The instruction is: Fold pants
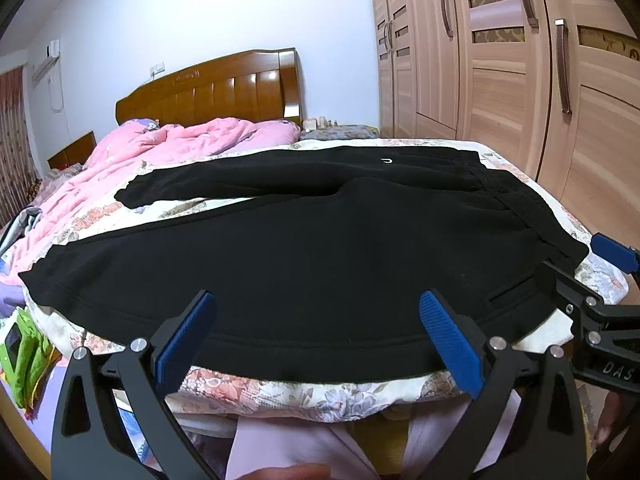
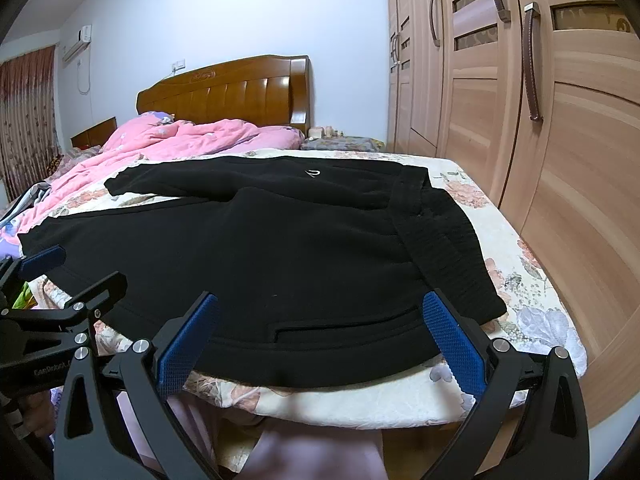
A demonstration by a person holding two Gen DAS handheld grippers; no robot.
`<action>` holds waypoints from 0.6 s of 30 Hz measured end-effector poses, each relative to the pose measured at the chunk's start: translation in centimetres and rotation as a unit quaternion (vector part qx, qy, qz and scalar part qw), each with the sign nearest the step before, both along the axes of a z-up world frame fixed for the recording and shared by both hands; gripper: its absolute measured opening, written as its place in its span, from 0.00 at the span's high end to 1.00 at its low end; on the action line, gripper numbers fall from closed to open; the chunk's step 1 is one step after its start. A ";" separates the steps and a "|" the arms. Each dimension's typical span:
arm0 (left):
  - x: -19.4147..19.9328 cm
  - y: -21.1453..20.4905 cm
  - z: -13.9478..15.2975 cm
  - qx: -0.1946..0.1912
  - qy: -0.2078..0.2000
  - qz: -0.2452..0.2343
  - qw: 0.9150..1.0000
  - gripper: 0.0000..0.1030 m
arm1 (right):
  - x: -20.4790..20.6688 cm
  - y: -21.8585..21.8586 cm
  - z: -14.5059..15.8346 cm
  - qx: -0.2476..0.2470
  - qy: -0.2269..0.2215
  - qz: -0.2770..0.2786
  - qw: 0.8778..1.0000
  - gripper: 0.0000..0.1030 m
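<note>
Both of my grippers stood spread wide and empty at the near edge of the bed: the left gripper hovered over the near leg's outer seam, and the right gripper over the hip, close to the slit pocket. Neither pair of blue pads pressed on cloth; the fabric merely lay below and between the fingers. The black pants lay flat on the floral sheet, lengthwise along that near edge, with the ribbed waistband toward the right edge beside the wardrobe and the two cuffs toward the left. The legs were splayed apart in a narrow V, sheet showing between them, so I judged no fold had been made. That layout suited me: the near leg's long edge ran right under both tools, one hand near the knee, the other near the hip, well placed to pinch the seam at two points and carry that leg over onto the far one. The pink quilt was bunched toward the headboard, well apart from the pants, leaving room. I reckoned the risk was a shallow bite catching only the top layer.
</note>
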State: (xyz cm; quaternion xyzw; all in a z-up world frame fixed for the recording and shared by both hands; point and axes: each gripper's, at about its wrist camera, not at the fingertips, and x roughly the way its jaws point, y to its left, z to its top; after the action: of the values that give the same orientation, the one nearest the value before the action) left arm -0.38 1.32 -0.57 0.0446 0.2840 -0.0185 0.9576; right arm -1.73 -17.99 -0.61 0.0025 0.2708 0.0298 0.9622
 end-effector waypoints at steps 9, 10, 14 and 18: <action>0.3 0.6 -0.3 -0.017 0.010 0.006 1.000 0.02 | -0.2 0.3 0.0 0.001 0.002 0.005 1.000 0.04; 0.3 0.6 -0.2 -0.017 0.011 0.008 1.000 0.02 | -0.1 0.4 0.0 0.001 0.002 0.006 1.000 0.04; 0.3 0.8 -0.3 -0.020 0.012 0.013 1.000 0.02 | -0.1 0.4 -0.1 0.002 0.004 0.007 1.000 0.04; 0.3 0.8 -0.2 -0.022 0.012 0.012 1.000 0.02 | -0.1 0.4 -0.1 0.005 0.006 0.009 1.000 0.04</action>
State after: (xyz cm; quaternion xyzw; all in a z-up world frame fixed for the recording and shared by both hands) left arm -0.09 2.15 -0.75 0.0201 0.2960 -0.0135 0.9549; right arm -1.78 -17.57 -0.72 0.0048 0.2767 0.0393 0.9601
